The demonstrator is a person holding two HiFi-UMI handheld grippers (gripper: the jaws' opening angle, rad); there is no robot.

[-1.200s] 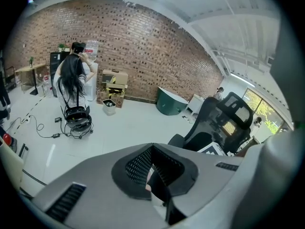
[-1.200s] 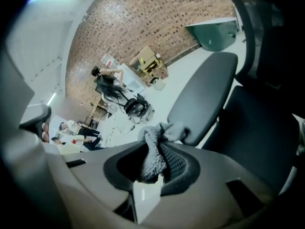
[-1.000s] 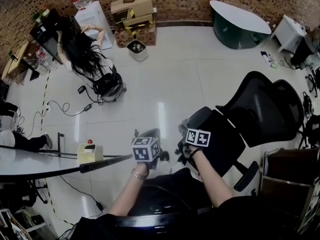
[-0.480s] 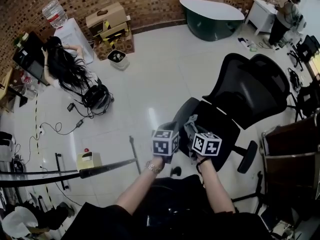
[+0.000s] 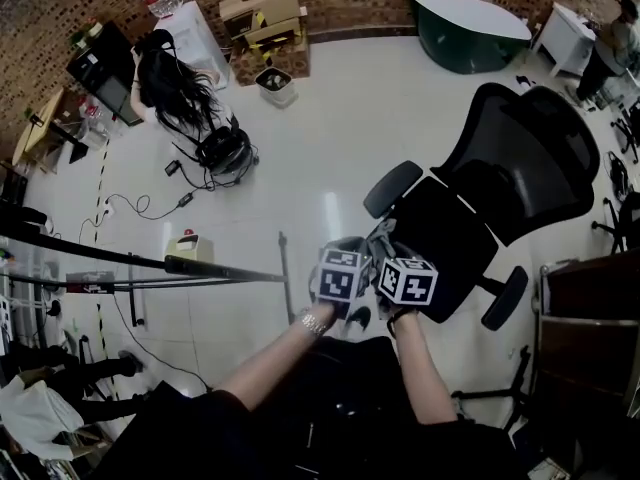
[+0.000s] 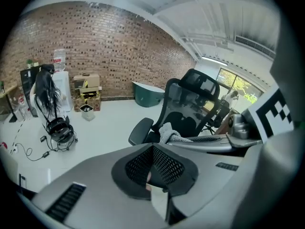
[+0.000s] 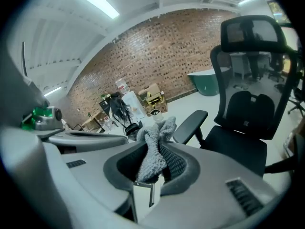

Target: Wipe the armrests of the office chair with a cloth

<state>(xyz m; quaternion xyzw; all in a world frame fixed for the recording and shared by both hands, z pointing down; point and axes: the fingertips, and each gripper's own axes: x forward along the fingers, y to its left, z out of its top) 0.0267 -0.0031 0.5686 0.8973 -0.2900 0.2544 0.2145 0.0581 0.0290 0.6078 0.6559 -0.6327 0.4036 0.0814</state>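
Note:
The black office chair [image 5: 500, 183] stands to my right on the white floor. Its near armrest [image 5: 392, 188] points toward me; the other armrest [image 5: 503, 298] is at the seat's far side. My right gripper [image 5: 388, 248] is shut on a grey cloth [image 5: 377, 234], just off the seat's front corner. In the right gripper view the cloth [image 7: 153, 144] sticks up between the jaws, with the armrest [image 7: 190, 124] beyond it. My left gripper [image 5: 347, 245] hangs close beside the right one, jaws shut with nothing in them; its own view shows the chair [image 6: 190, 104] and the cloth [image 6: 169, 131].
A person with long dark hair [image 5: 175, 83] sits at a desk at the back left, with gear and cables [image 5: 225, 153] on the floor nearby. Cardboard boxes [image 5: 262, 13] and a green tub [image 5: 470, 28] line the brick wall. A black pole [image 5: 200, 268] crosses at left.
Both grippers have drawn close together, side by side near the chair seat's front. The head view has swung, so the chair now sits further right and lower.

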